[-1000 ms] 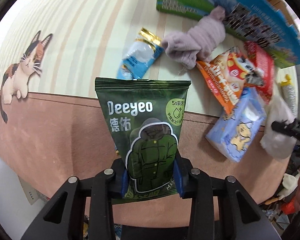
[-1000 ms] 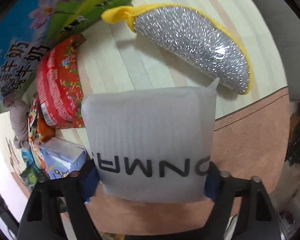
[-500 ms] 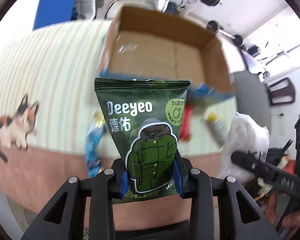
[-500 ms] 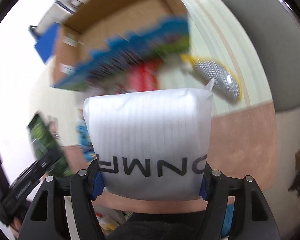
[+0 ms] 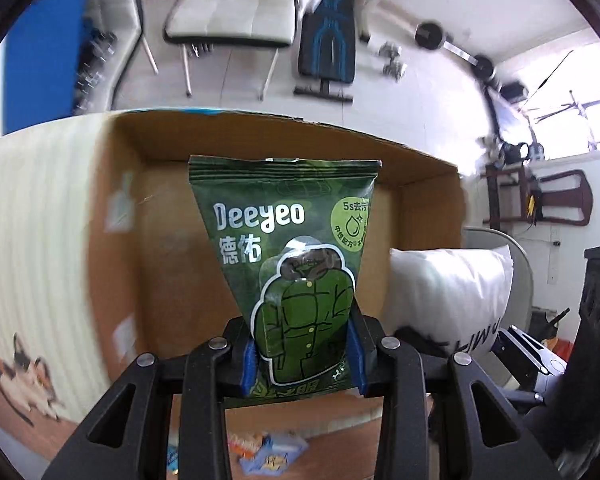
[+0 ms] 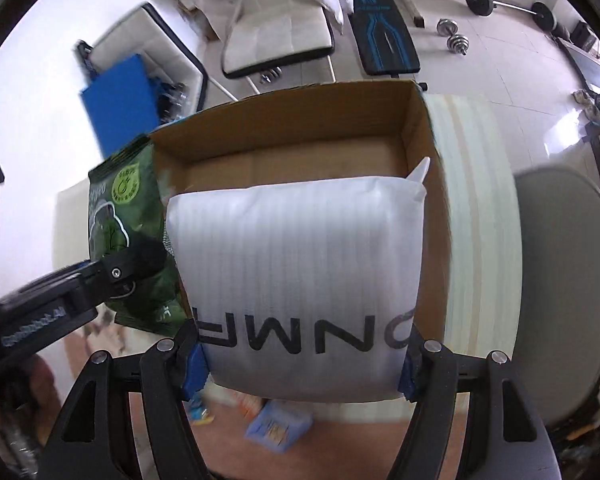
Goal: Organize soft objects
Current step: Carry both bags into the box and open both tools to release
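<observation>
My left gripper (image 5: 302, 354) is shut on a green Deeyeo packet (image 5: 288, 248) and holds it upright in front of the open cardboard box (image 5: 160, 208). My right gripper (image 6: 300, 364) is shut on a white soft pack (image 6: 296, 264) with black letters, held over the box's near right part (image 6: 416, 128). The white pack also shows in the left wrist view (image 5: 448, 292), and the green packet in the right wrist view (image 6: 128, 220), side by side. The box inside looks bare.
The box stands on a striped tablecloth (image 5: 32, 220) with a cat print (image 5: 24, 380). Loose packets lie below on the table (image 6: 278, 426). A grey chair (image 6: 560, 280) is at the right. Behind are a white chair (image 5: 232, 12) and a weight bench (image 5: 326, 52).
Both grippers have lifted with their packs and swung up from the table's pile toward the cardboard box, which now fills the middle of both views.
</observation>
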Demonstrator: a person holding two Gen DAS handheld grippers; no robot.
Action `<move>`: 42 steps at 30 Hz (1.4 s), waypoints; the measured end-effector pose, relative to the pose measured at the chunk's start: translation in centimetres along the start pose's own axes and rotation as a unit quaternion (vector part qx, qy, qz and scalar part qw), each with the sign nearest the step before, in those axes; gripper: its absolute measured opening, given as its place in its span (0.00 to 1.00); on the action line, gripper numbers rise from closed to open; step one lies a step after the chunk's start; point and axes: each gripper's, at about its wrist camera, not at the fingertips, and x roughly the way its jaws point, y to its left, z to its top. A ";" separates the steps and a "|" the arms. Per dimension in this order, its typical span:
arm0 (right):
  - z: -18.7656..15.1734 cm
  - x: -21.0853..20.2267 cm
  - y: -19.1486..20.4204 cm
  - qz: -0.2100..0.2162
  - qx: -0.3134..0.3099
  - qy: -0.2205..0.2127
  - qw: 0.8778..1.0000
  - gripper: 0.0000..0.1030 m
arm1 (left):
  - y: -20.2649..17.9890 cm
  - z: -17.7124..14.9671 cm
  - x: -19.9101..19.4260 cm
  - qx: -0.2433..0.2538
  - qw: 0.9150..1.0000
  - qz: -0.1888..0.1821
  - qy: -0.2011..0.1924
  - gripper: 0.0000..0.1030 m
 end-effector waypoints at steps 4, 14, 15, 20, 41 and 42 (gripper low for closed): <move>4.8 4.8 -0.6 -0.011 -0.009 0.033 0.999 0.71 | -0.3 3.3 4.3 0.003 0.999 0.008 0.045 0.32; 8.5 12.1 -1.8 -0.044 -0.009 0.070 0.997 0.72 | -2.1 4.9 9.9 0.022 0.995 0.017 0.101 0.32; 8.3 12.4 -1.8 -0.047 -0.010 0.071 0.996 0.72 | -1.8 4.9 10.2 0.018 0.994 0.015 0.104 0.32; 8.2 13.7 -1.5 -0.058 -0.017 0.076 0.995 0.76 | -1.5 4.4 9.8 0.019 0.994 0.030 0.105 0.33; 0.2 0.3 1.3 -0.076 -0.016 -0.019 0.997 1.00 | -0.3 -4.3 -9.1 0.018 0.993 0.082 -0.078 0.97; -0.4 -0.3 1.6 -0.080 -0.018 -0.030 0.996 1.00 | -0.6 -5.0 -9.4 0.021 0.992 0.086 -0.087 0.97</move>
